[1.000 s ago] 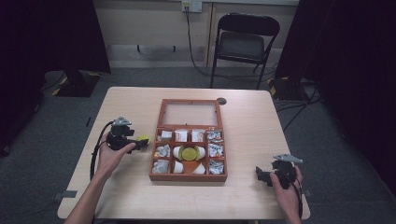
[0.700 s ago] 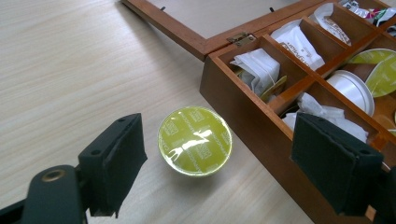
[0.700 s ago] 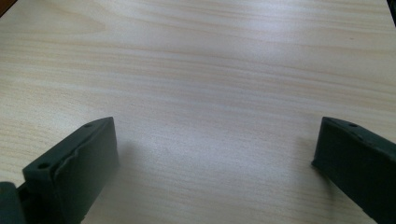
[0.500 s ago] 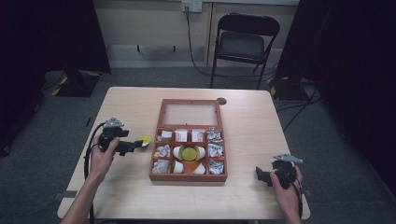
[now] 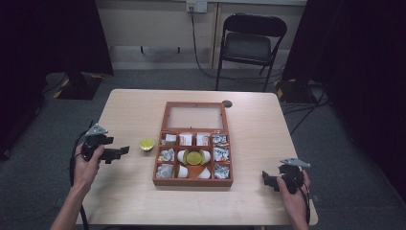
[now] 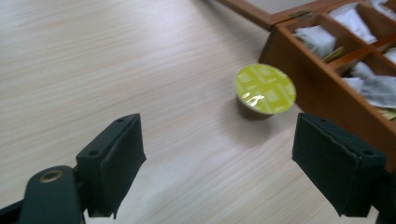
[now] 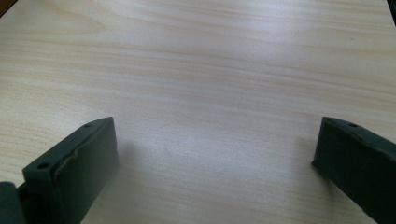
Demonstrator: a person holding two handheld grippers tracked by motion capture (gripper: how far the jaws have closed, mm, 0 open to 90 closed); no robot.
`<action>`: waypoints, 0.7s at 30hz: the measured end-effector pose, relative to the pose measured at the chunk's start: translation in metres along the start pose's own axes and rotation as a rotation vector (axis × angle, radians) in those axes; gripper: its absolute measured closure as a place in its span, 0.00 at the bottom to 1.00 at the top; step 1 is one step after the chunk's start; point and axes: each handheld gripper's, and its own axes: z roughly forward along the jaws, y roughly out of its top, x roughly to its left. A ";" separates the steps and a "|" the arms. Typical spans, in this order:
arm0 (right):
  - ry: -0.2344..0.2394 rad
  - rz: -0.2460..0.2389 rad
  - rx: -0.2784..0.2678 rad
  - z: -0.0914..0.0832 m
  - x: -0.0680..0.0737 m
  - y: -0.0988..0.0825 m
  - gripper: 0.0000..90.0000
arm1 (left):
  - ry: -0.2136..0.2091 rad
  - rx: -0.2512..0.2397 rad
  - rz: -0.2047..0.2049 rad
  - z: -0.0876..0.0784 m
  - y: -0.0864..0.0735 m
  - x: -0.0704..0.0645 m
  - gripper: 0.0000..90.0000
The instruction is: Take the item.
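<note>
A wooden box (image 5: 164, 143) with an open glass lid stands mid-table, its compartments holding tea bags and white pods. One yellow-green capsule (image 5: 193, 157) lies in its middle. Another yellow-green capsule (image 5: 146, 143) (image 6: 265, 89) stands on the table just left of the box (image 6: 322, 88). My left gripper (image 5: 122, 152) (image 6: 233, 172) is open, a short way left of that capsule, with nothing between its jaws. My right gripper (image 5: 266, 180) (image 7: 212, 163) is open over bare table near the front right corner.
A folding chair (image 5: 252, 45) stands beyond the table's far edge. A small dark round disc (image 5: 227, 103) sits by the box lid's far right corner. Light wood tabletop (image 5: 287, 139) lies to both sides of the box.
The left gripper let go of the yellow-green capsule beside the box and drew back to the left. The right gripper has stayed put.
</note>
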 end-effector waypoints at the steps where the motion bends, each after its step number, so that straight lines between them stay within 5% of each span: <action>1: 0.000 0.001 0.000 0.000 0.000 0.000 0.00 | 0.004 0.004 -0.003 0.000 -0.001 0.002 0.18; 8: 0.000 0.002 0.000 0.000 0.000 0.000 0.00 | 0.030 0.011 -0.053 -0.001 -0.011 0.012 0.19; 12: -0.002 0.002 0.000 0.000 0.000 0.000 0.00 | 0.098 0.066 -0.040 -0.001 -0.019 0.012 0.19; 15: -0.002 0.002 0.000 0.000 0.000 0.000 0.00 | 0.103 0.081 -0.083 0.001 -0.029 0.017 0.19; 21: -0.002 0.002 0.000 0.000 0.000 0.000 0.00 | 0.119 0.108 -0.101 0.003 -0.046 0.021 0.19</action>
